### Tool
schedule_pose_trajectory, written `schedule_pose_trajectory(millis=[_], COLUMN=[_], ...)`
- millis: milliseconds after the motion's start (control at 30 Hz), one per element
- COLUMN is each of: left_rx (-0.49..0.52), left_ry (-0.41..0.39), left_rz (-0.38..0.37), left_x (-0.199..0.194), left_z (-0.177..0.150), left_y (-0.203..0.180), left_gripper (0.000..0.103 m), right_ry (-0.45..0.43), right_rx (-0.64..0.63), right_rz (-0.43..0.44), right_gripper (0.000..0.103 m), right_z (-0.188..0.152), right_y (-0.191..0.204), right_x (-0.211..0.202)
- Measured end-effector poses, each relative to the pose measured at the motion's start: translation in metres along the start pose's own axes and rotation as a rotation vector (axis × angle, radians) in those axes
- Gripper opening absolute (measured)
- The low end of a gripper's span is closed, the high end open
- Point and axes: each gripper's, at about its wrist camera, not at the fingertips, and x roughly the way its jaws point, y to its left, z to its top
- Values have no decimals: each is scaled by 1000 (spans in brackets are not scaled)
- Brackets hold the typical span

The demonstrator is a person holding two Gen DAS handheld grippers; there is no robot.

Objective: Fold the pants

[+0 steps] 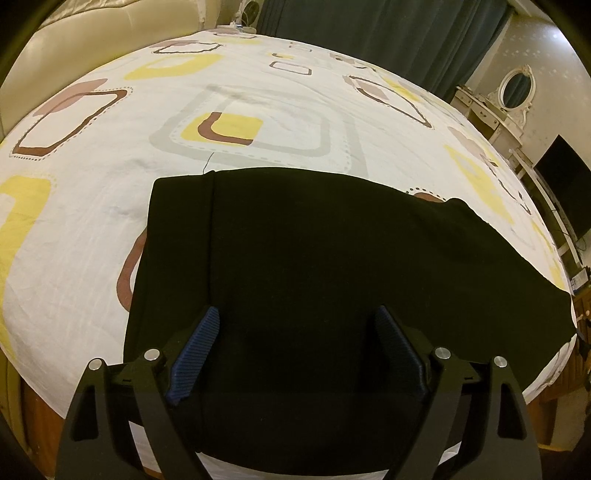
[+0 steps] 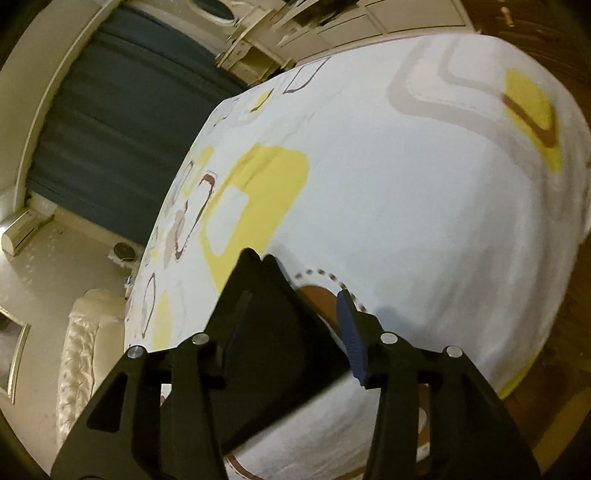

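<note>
The black pants [image 1: 314, 240] lie flat on the bed's patterned white sheet [image 1: 258, 92], folded into a broad block with a seam down the left side. My left gripper [image 1: 295, 314] hangs over their near part, open, its blue pads [image 1: 195, 350] wide apart with nothing pinched. In the right wrist view, a pointed end of the pants [image 2: 266, 332] lies on the sheet [image 2: 406, 184]. My right gripper [image 2: 293, 295] is over it with its jaws apart. The right pad [image 2: 352, 332] stands clear of the cloth, and the left finger is dark against the fabric.
A cream padded headboard [image 1: 92, 33] and dark curtains [image 1: 388, 37] stand beyond the bed. A white dressing table with an oval mirror [image 1: 515, 88] and a dark screen [image 1: 565, 184] are at the right. Wooden floor [image 2: 554, 406] runs along the bed's edge.
</note>
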Motion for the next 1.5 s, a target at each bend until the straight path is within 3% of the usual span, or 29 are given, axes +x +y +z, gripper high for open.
schedule_pose_trajectory(millis=[100, 367, 433, 533, 600, 800, 1000, 1267, 1500], left_rx=[4, 5, 5, 2, -8, -48, -11, 60, 75], left_ry=[-5, -9, -9, -7, -1, 30, 1, -6, -40], left_rz=[4, 2, -1, 1, -2, -4, 61, 100, 101], left_x=[0, 0, 0, 0, -2, -13, -36, -58, -65], left_z=[-1, -2, -2, -2, -1, 4, 1, -8, -8], left_y=[-1, -1, -1, -1, -1, 3, -4, -13, -16], left_gripper=[86, 86, 86, 86, 86, 86, 86, 86, 86], right_ry=[35, 261, 320, 294, 257, 165, 119, 111, 135], right_rx=[-19, -164, -223, -294, -293, -302, -380, -544, -637], right_rz=[-48, -85, -117, -194, -199, -104, -8, 102, 152], right_gripper=[50, 50, 21, 16, 15, 15, 15, 15, 15], right_z=[5, -7, -16, -26, -26, -27, -38, -86, -136], right_y=[0, 22, 34, 51, 58, 99, 172, 282, 340], right_x=[13, 51, 57, 55, 46, 0, -29, -55, -51])
